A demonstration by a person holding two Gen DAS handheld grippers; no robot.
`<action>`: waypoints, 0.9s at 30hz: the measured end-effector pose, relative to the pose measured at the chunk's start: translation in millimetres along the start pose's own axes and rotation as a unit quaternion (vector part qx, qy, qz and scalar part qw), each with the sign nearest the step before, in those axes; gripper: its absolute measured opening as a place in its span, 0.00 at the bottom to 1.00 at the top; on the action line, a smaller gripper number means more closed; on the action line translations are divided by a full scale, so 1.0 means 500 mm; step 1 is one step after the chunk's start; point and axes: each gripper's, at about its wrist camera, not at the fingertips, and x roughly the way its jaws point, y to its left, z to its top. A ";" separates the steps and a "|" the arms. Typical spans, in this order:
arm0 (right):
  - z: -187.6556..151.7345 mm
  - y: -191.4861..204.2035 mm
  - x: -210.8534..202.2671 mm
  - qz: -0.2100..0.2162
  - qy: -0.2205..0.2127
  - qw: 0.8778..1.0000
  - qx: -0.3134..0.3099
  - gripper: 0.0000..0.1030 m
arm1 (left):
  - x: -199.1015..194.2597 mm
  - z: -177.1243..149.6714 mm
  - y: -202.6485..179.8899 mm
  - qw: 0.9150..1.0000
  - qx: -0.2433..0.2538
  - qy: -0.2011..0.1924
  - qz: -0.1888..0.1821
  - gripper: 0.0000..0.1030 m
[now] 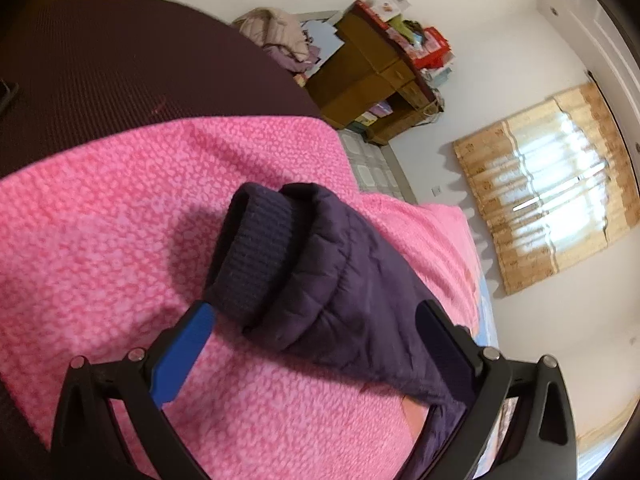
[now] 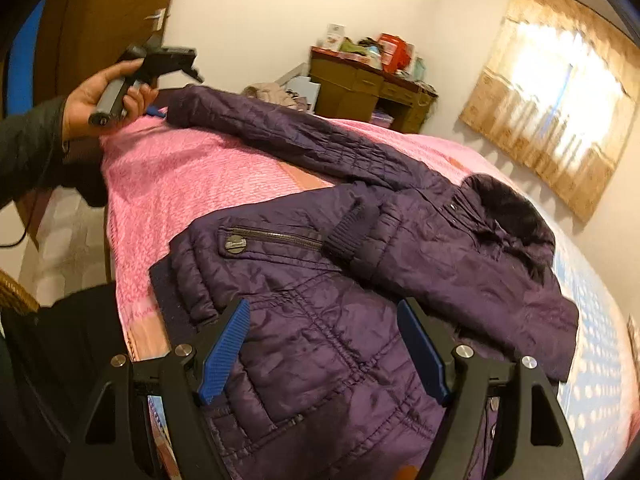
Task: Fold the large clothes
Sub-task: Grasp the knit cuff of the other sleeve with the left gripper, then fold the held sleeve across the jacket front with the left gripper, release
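On the pink fleece blanket (image 2: pixel 192 168) lies a purple quilted jacket (image 2: pixel 320 300); left gripper (image 1: pixel 316 312) and right gripper (image 2: pixel 324 312) fingers gape, gripping nothing.

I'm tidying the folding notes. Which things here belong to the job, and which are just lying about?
Job:
purple jacket
its sleeve
pink blanket
left claw
right claw

Lying about:
wooden desk
red box
beige coat
curtain

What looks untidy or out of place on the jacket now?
One sleeve of the purple jacket stretches out sideways across the pink blanket, not folded in. The other sleeve's ribbed cuff already lies on the chest. Nothing looks damaged.
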 end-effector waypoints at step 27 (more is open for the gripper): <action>-0.092 -0.181 -0.074 -0.052 -0.010 0.979 0.198 0.74 | -0.058 0.007 -0.298 0.971 0.201 -0.126 -0.006 0.32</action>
